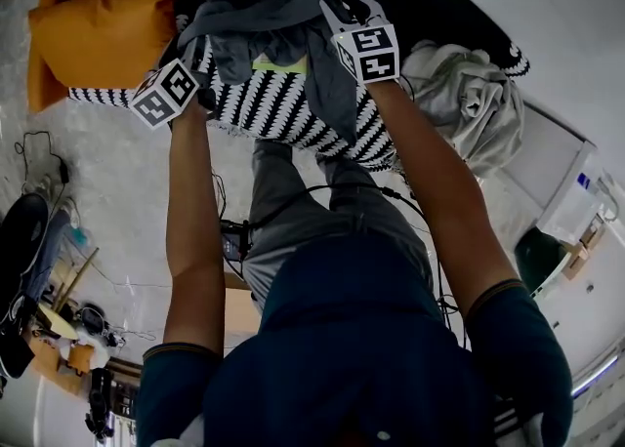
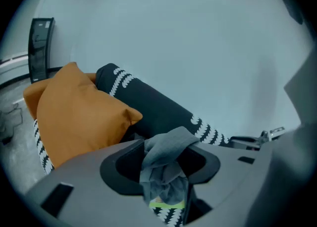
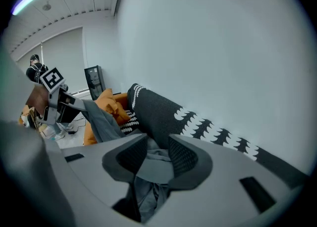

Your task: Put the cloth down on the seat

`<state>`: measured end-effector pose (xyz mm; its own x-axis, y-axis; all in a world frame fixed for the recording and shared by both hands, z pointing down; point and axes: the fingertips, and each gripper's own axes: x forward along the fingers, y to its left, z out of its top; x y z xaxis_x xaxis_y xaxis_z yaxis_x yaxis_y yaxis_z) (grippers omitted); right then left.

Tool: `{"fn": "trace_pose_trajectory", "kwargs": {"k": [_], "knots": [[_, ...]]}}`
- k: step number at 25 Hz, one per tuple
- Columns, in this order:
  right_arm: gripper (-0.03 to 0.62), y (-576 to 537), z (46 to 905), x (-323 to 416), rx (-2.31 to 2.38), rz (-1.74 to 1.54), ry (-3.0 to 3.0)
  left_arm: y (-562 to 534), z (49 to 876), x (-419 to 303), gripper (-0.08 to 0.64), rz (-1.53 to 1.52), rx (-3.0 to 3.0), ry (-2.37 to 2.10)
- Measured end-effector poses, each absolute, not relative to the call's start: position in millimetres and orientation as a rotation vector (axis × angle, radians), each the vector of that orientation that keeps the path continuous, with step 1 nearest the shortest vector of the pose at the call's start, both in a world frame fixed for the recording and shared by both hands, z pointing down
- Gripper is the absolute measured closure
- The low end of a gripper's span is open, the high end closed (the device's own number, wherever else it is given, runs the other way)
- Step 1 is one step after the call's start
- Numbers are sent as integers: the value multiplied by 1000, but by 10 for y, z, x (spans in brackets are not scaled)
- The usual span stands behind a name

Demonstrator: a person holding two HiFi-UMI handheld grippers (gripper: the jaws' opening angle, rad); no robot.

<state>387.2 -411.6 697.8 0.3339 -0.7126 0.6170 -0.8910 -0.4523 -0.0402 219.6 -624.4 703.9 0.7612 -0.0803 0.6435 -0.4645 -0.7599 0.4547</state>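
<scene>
A person stands over a black seat with white scalloped stripes, holding a grey cloth stretched between two hand-held grippers near the top centre of the head view. The left gripper, its marker cube just left of centre, has its jaws closed tight on a bunched corner of the cloth, as the left gripper view shows at lower centre; a yellow-green label peeks out below the bunch. The right gripper, right of centre, has its ribbed jaws drawn in on a flat fold of the cloth, seen at lower centre of the right gripper view. The cloth hangs bunched above the seat's middle; whether its lowest folds touch the upholstery cannot be told. An orange cushion sits at the seat's end in the upper left of the head view, against the patterned bolster. A pale crumpled garment lies at the seat's other end, at right. Cables trail over the grey floor at left.
</scene>
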Motion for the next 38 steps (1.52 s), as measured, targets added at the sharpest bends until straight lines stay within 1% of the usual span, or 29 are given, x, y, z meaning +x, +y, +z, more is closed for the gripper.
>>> {"fn": "trace_pose_trajectory", "kwargs": {"k": [4,13,18,24,32,38], "knots": [[449,-4064,7096,3849,2291,843,-1429,-6267,7313,2125,380,888,2338,-427],[449,-4168,7570,3735,2258,910,-1438,-6236,8112,2012,380,922,2120,-459],[449,-4254,7785,3694,2238,944,-1446,-6275,8339,1972,380,944,2107,-470],[449,-4357,7880,3685,2225,963,-1456,-6351,8397,1950,380,958,2111,-488],[449,-4490,7807,3669,2212,960,-1478,-6384,8184,1935,380,945,2166,-496],[505,-4491,7617,3676,2223,921,-1477,-6341,7905,1905,380,933,2237,-505]]}}
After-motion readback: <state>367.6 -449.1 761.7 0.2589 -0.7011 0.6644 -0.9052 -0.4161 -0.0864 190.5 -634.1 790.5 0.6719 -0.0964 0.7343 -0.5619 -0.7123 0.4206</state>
